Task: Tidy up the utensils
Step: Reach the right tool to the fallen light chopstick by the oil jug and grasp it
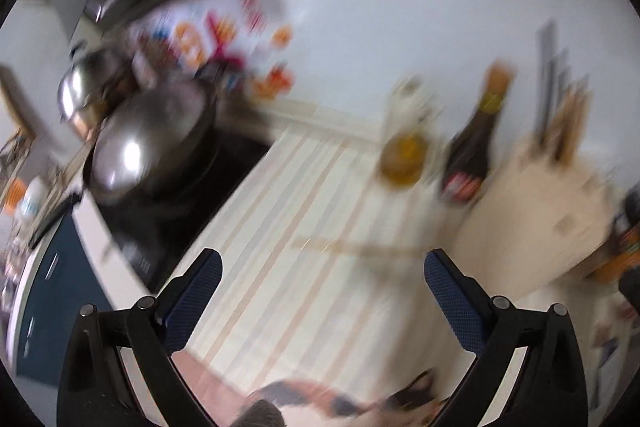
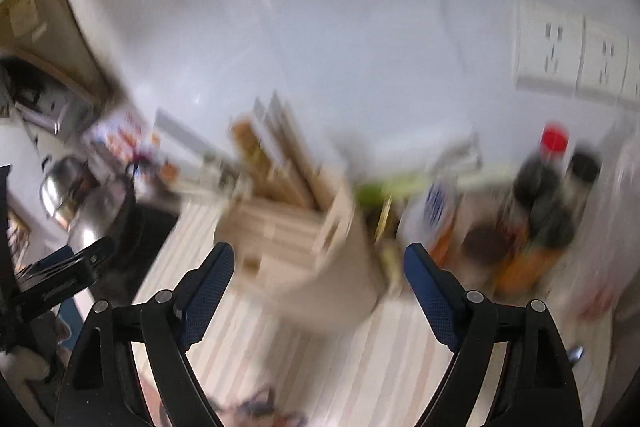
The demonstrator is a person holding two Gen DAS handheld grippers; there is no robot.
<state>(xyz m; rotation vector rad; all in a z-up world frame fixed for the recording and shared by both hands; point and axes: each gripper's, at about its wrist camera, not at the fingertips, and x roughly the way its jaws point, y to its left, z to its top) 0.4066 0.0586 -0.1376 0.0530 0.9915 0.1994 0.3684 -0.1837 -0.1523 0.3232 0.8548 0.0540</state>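
Both hand-held grippers, left (image 1: 322, 267) and right (image 2: 318, 259), gape empty; the pale wooden utensil block (image 2: 296, 239) stands just ahead of the right one.

Wooden utensil (image 1: 360, 247) flat on striped counter (image 1: 280, 187)

No readable text from my tongs' cameras: labels on dark sauce bottle (image 1: 468, 163) and red-capped bottle (image 2: 536, 203) too motion-blurred.
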